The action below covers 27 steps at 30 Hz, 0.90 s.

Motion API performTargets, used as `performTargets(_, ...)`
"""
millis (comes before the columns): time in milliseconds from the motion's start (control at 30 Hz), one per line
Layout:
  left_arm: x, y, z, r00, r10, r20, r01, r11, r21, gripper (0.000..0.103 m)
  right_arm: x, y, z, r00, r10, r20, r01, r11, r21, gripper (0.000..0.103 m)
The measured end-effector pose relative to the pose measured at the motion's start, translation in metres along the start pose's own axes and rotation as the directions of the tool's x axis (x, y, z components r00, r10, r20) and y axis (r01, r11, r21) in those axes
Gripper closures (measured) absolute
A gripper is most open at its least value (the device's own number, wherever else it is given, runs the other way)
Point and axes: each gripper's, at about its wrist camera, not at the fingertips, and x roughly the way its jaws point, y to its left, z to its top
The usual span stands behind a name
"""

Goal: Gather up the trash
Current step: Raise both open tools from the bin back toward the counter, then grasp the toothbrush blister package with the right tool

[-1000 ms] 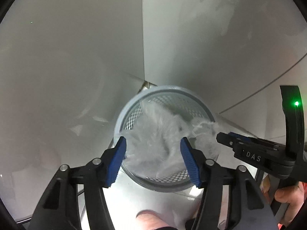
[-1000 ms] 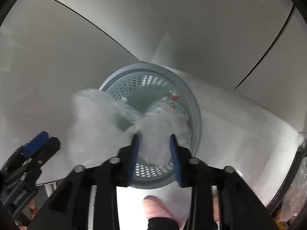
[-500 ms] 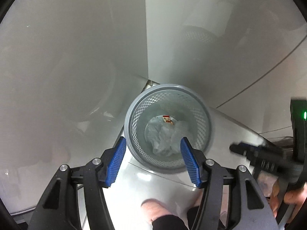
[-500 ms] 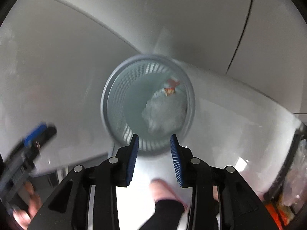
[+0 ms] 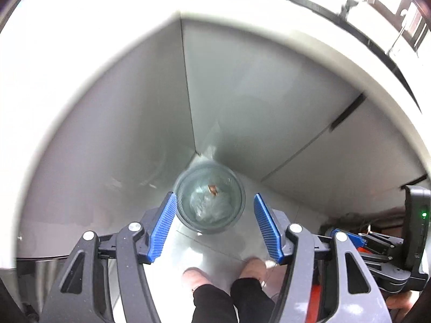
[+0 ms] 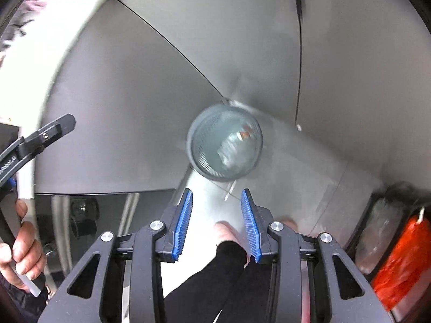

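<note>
The bin (image 5: 209, 198) is sitting in a wall corner, bag (image 5: 208, 207) inside. The left gripper (image 5: 214, 227) and right gripper (image 6: 216, 224) are hanging above it, jaws apart, holding nothing.

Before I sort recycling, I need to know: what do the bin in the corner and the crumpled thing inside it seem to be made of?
The bin looks like grey moulded plastic with a matte finish; its wall is a mesh of small holes under a solid rim. The crumpled wad inside looks like thin clear plastic film, translucent and glossy in its creases, though blur leaves that open.
</note>
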Motion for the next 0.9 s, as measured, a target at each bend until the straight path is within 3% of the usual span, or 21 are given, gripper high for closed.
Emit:
performTargets(167,-0.076,-0.013,0.03,0.995,0.044,0.092,-0.041,0.998,-0.041,0.04,-0.085,0.014,0.036,0.991,0.059,0.124,-0.049,0.995,-0.082,0.067)
performTargets(367,-0.145,-0.016,0.053,0.975,0.098,0.197,-0.083,0.993,-0.085,0.037,-0.165,0.043,0.076,0.963,0.108,0.248,-0.054,0.975,-0.216,0.062)
performTargets(433,-0.162,-0.012,0.058,0.969,0.111,0.222,-0.091,0.991,-0.1,0.033,-0.171,0.056,0.087,0.953,0.128,0.276,-0.056,0.965,-0.254,0.062)
performTargets(567,-0.183,0.006,0.072,0.957,0.121,0.265,-0.088,0.987,-0.134,0.014,-0.19,0.078,0.103,0.939,0.153,0.307,-0.059,0.954,-0.294,0.061)
performTargets(633,-0.204,0.028,0.081,0.951,0.127,0.282,-0.087,0.985,-0.149,0.01,-0.192,0.09,0.113,0.937,0.16,0.312,-0.061,0.951,-0.303,0.059)
performTargets(900,-0.198,0.11,0.128,0.934,0.147,0.325,-0.084,0.976,-0.2,0.01,-0.154,0.159,0.17,0.929,0.135,0.345,-0.032,0.957,-0.289,0.058)
